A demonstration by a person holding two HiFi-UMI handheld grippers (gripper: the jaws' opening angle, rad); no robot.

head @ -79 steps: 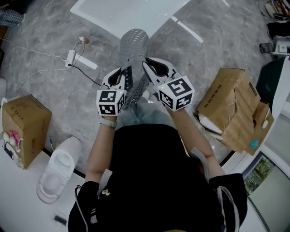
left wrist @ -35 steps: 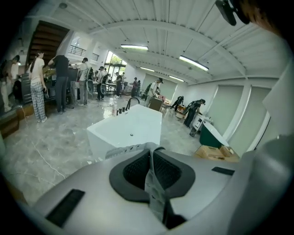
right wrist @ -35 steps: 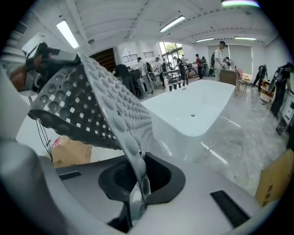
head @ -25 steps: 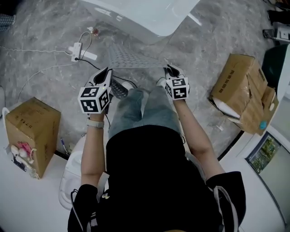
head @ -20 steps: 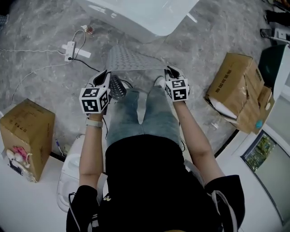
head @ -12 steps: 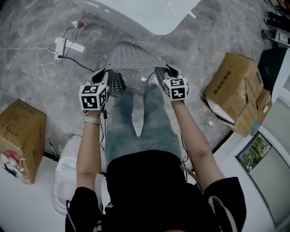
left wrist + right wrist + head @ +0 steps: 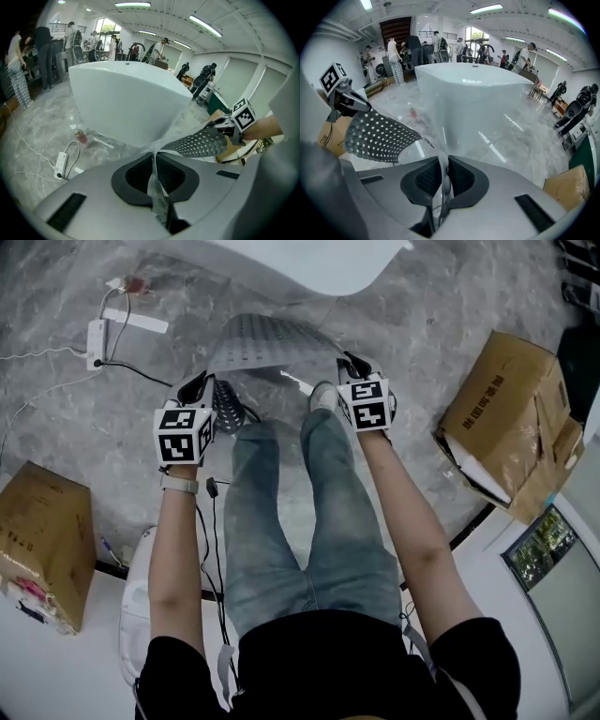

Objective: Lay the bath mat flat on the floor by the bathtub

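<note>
The bath mat (image 7: 267, 341) is a clear, perforated sheet stretched between my two grippers, low over the marble floor in front of the white bathtub (image 7: 281, 259). My left gripper (image 7: 199, 392) is shut on the mat's near left corner, and the mat's edge (image 7: 157, 187) shows pinched between its jaws. My right gripper (image 7: 349, 365) is shut on the near right corner, the mat's edge (image 7: 443, 183) squeezed between its pads. The mat (image 7: 377, 136) sags and curls at its held corners. The tub (image 7: 126, 98) fills the view ahead of both grippers.
A power strip (image 7: 127, 320) with cables lies on the floor at the left. An open cardboard box (image 7: 511, 418) stands at the right, another box (image 7: 42, 531) at the left. My legs and shoes (image 7: 323, 395) stand just behind the mat. Several people are far behind the tub.
Both grippers have sunk toward the floor with the mat held between them, and the mat has spread out nearer the tub. My head has bent further down.
</note>
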